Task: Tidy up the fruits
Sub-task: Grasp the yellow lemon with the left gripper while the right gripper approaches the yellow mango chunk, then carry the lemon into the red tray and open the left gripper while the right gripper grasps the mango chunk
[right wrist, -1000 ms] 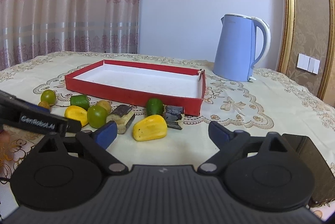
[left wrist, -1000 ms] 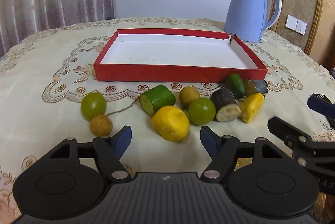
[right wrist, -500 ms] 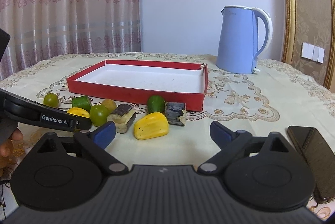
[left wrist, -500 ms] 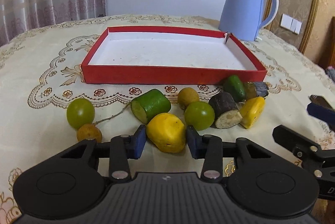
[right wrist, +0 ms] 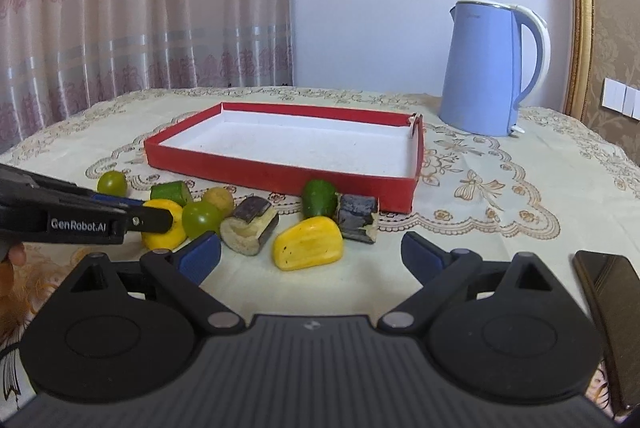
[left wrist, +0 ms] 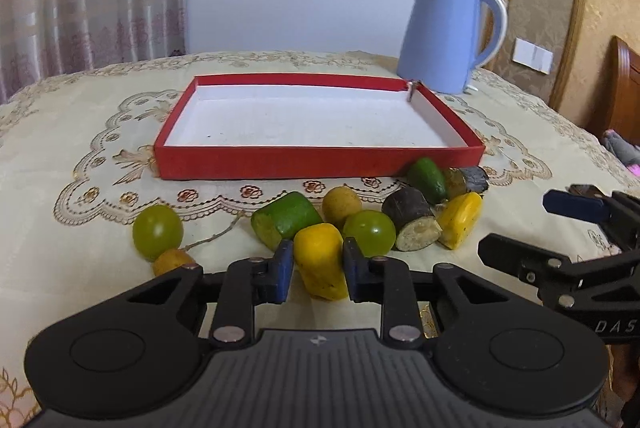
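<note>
Fruit pieces lie in a loose row on the cloth just in front of the red tray (left wrist: 320,162), none of them inside it. Nearest the left gripper (left wrist: 316,268) sits a yellow chunk (left wrist: 320,260), and the blue pads (left wrist: 283,270) have just closed in on it from both sides, so the claw is nearly shut and gripping that piece, which from where I stand looks to be resting on the table. Close behind it are a cut green piece (left wrist: 286,218), a small tan fruit (left wrist: 341,205) and a green grape (left wrist: 370,232) touching the yellow chunk's right side. Further right come a dark-skinned slice with a pale cut face (left wrist: 414,224), a second yellow piece (left wrist: 460,218), a green avocado-shaped fruit (left wrist: 427,180) and a dark square piece (left wrist: 468,179) right against the tray's front wall. Off to the left, apart from the cluster, another green grape (left wrist: 157,231) sits beside a small brown fruit (left wrist: 173,262).

The right gripper (right wrist: 310,254) hovers over bare cloth nearer to me, its jaws spread wide with nothing between them; the second yellow piece lies just ahead of it. A blue kettle (right wrist: 486,70) stands beyond the tray's far right corner, and a dark phone (right wrist: 610,292) lies at the table's right edge. The embroidered tablecloth (right wrist: 500,188) covers everything, with curtains (right wrist: 140,8) behind
</note>
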Available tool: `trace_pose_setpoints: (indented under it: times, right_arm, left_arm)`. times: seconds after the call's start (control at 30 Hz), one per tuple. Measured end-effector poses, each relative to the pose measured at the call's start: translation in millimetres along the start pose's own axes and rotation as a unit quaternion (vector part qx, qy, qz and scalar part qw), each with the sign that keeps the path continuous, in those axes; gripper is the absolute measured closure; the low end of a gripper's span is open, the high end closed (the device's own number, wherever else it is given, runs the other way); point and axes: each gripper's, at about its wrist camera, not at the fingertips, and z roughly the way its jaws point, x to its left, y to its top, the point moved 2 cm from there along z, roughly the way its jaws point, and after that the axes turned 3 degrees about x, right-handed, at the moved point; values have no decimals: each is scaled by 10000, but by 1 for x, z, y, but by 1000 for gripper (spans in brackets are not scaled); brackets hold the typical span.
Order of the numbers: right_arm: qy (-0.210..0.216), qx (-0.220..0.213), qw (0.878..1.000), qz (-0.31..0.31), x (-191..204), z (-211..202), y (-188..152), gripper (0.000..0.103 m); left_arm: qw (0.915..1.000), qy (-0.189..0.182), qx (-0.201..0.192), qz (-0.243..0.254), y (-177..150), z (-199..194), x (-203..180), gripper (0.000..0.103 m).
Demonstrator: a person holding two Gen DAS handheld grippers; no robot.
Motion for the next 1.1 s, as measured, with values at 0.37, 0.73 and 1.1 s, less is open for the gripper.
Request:
trace_pose_setpoints:
  times: [0.37,0.73,1.1]
  right_arm:
    - [-79,55,10000,-19,0,3,-3,7]
    - [284,454,9985,-55,-2,21,1,20]
    - [454,820,9948,-408,-6,52,15,36]
  left_arm:
    - [9996,-122,236,-74,0,17,-2,80]
    - [9979,511,-390,64,-2,-15,3,80]
    - [9962,699,-490,184,-5,-22,6,80]
